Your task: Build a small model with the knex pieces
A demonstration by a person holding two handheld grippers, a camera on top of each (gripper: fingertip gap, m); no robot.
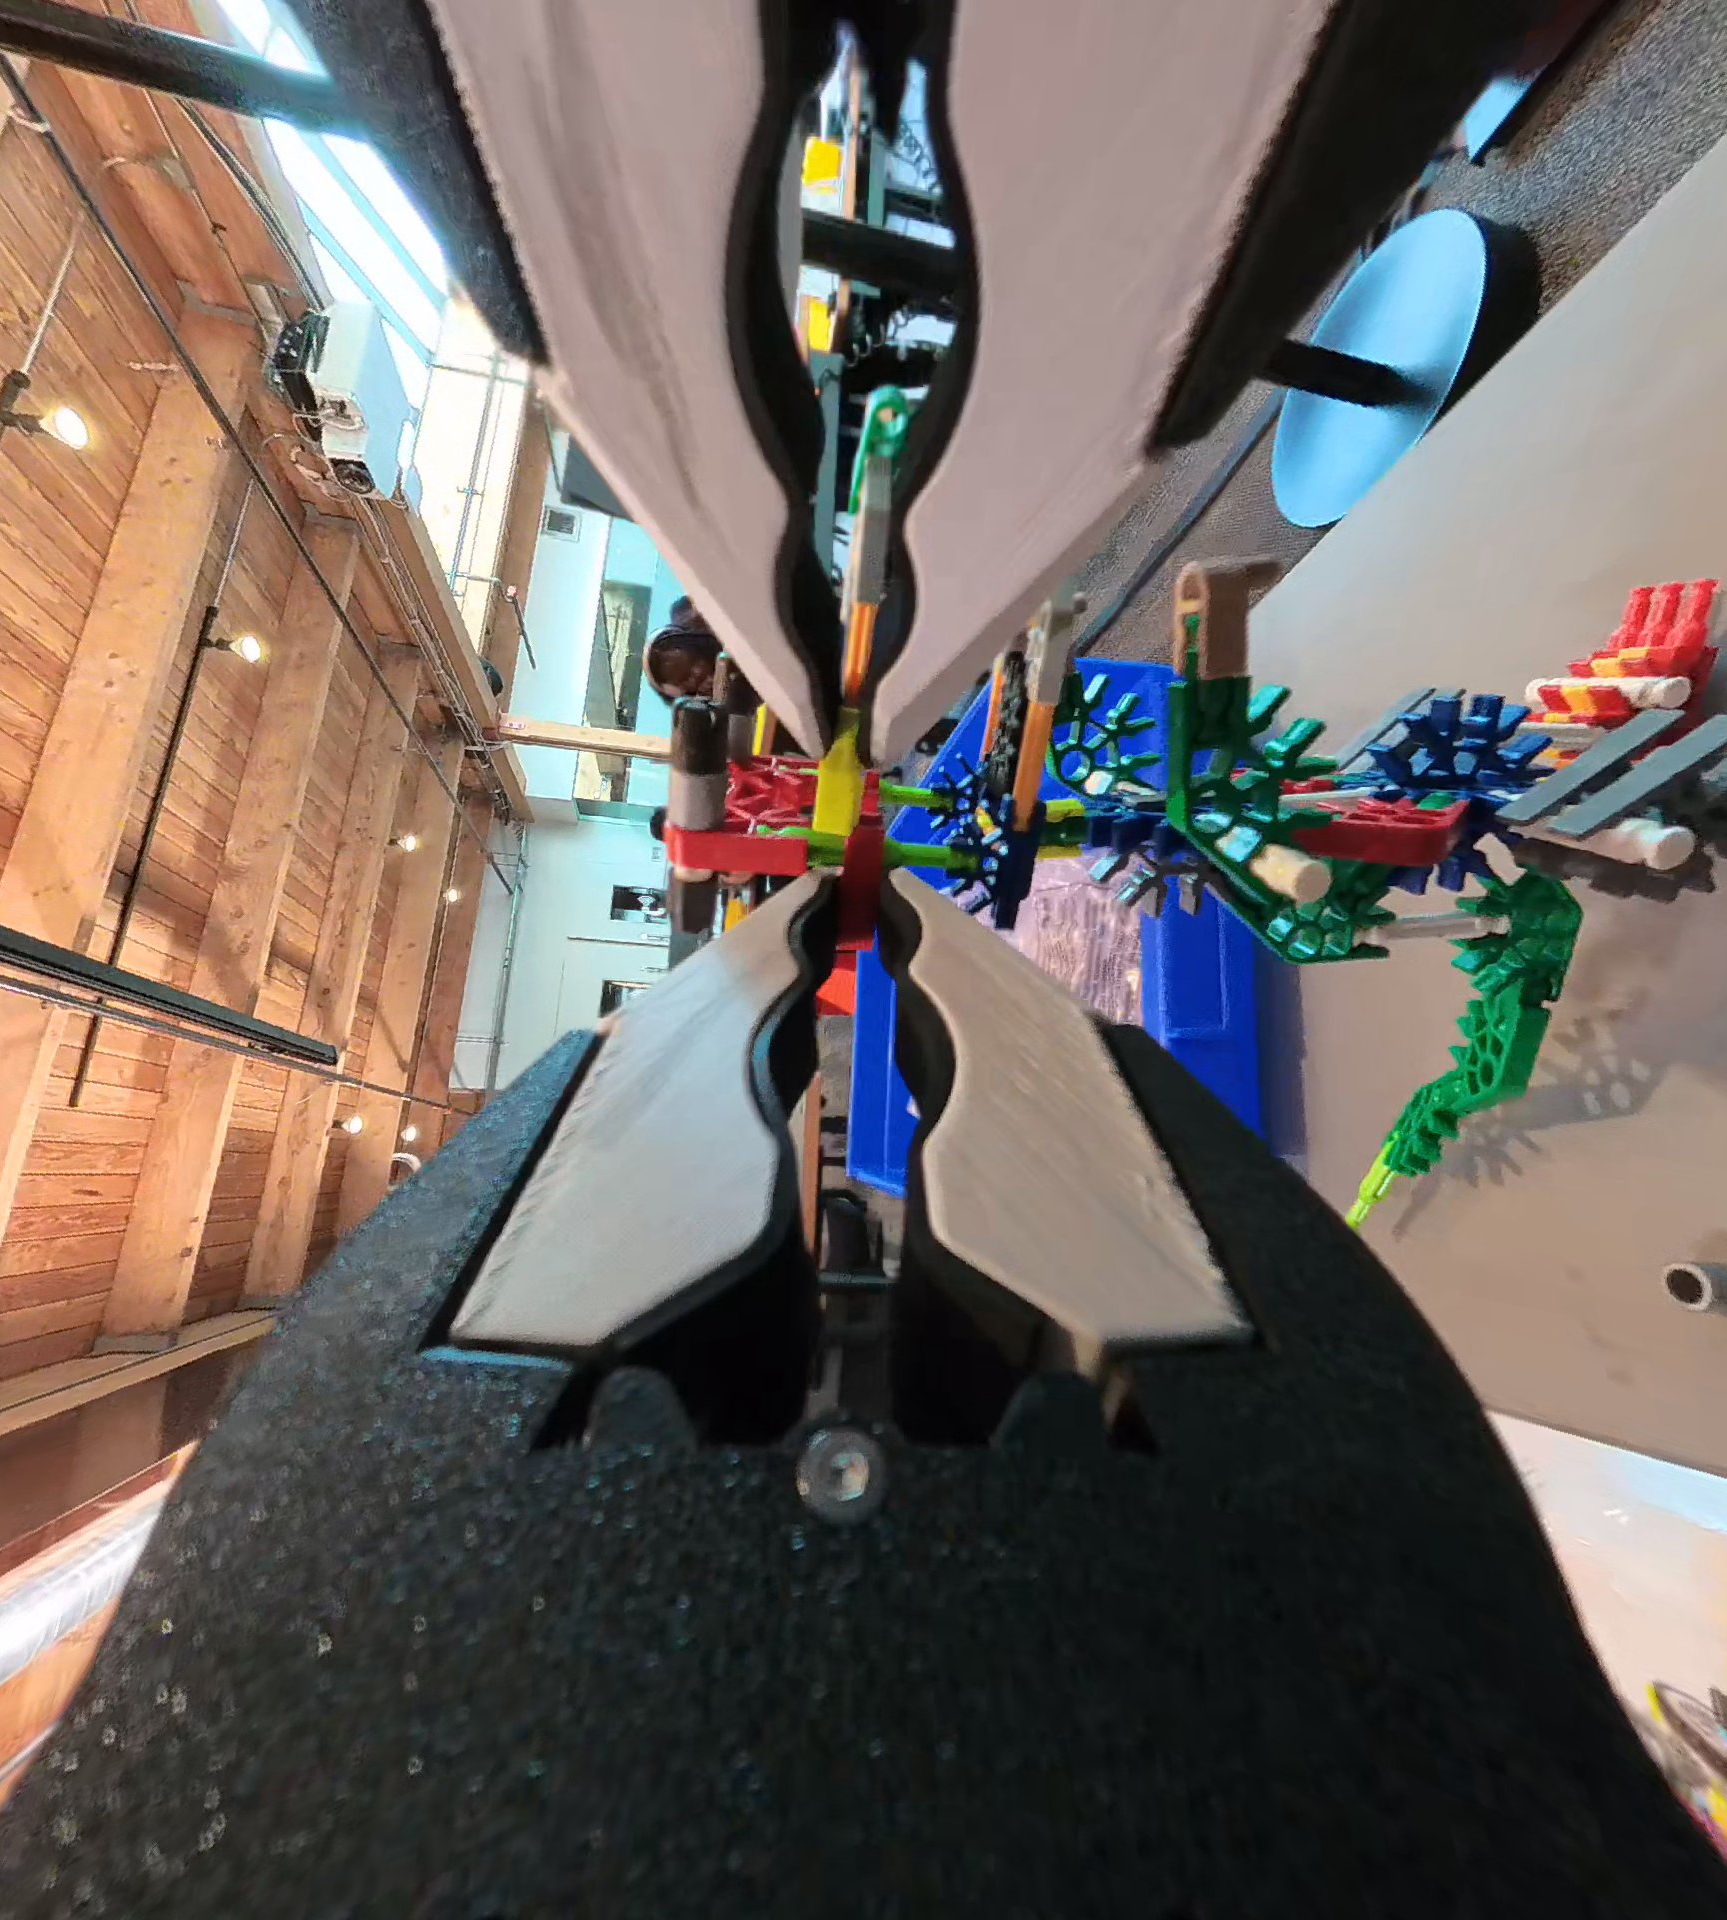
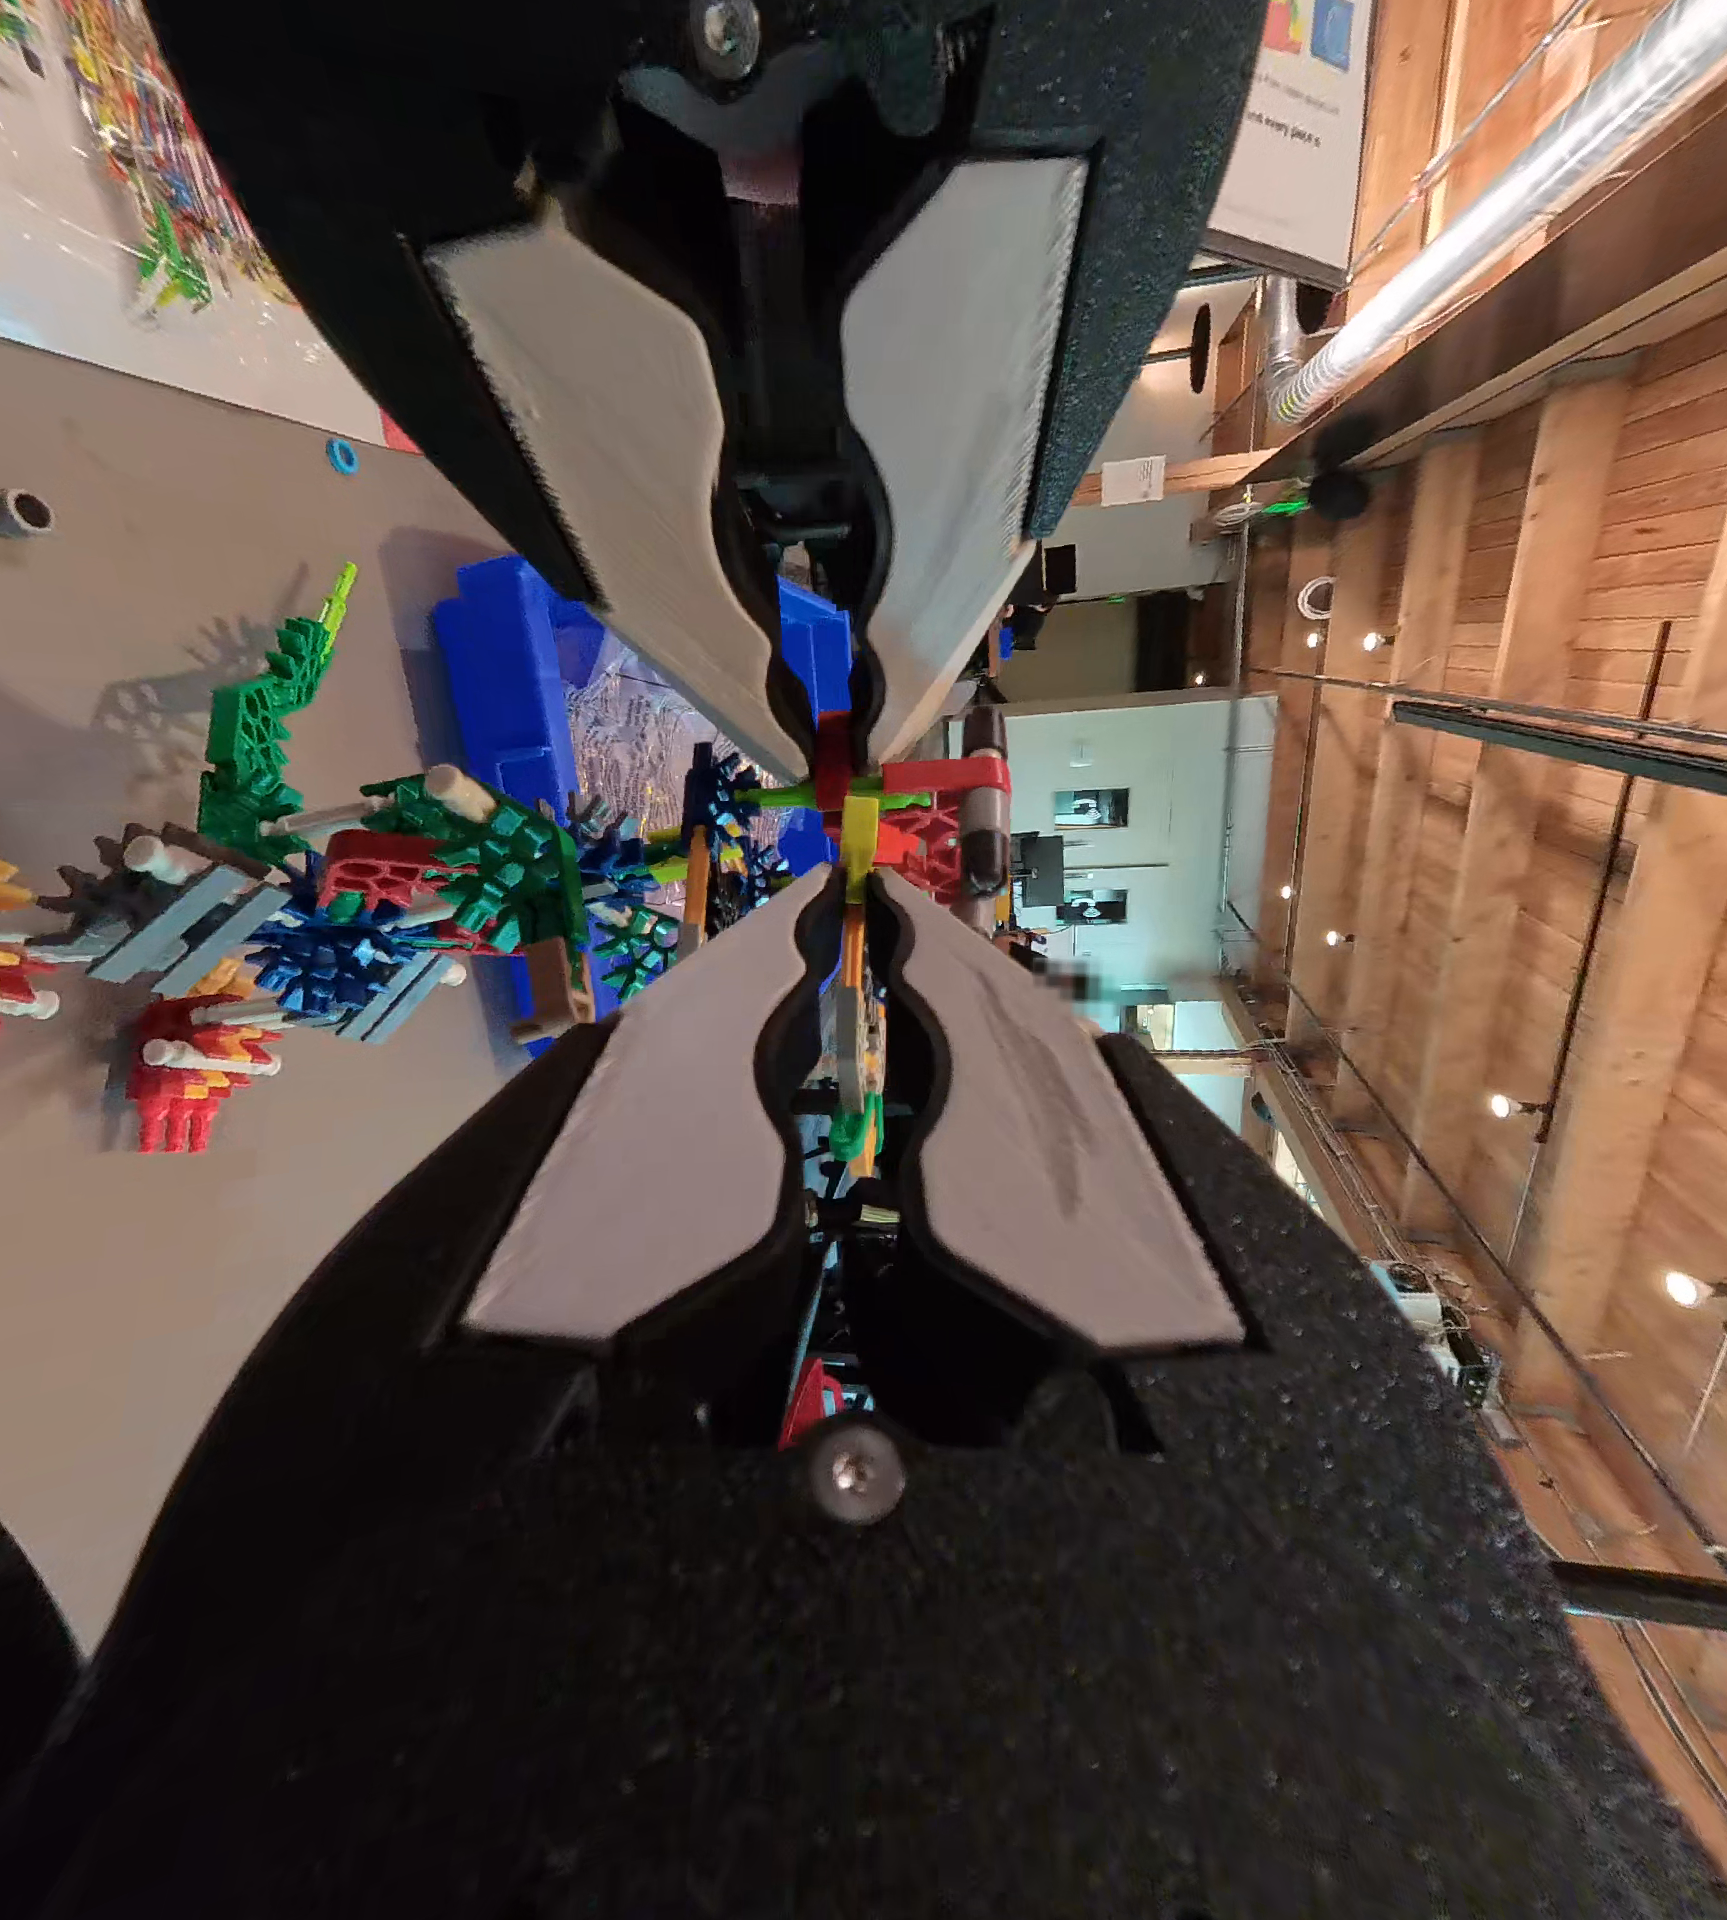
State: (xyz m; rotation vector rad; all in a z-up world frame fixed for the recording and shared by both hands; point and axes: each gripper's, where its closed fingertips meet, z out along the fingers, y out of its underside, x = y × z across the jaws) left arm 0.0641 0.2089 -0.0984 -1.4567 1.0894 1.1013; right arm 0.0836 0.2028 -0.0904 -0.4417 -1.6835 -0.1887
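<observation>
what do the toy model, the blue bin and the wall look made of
Toy model: glossy moulded plastic rods and connectors, judging by bright colours and sheen. Blue bin: likely hard plastic, uniform colour with moulded ribs. Wall: wooden planks and beams with visible grain, matte finish.

Workshop-like hall, timber plank walls [image 2: 1617, 727], exposed duct [image 2: 1524, 197], track lights [image 1: 64, 426]

Shiny plastic toy pieces [image 1: 1243, 821], rough black foam gripper body [image 1: 838, 1662], smooth grey fingers [image 1: 651, 1174], wooden plank wall [image 1: 111, 727] at left, matt grey table [image 2: 163, 1299]
</observation>
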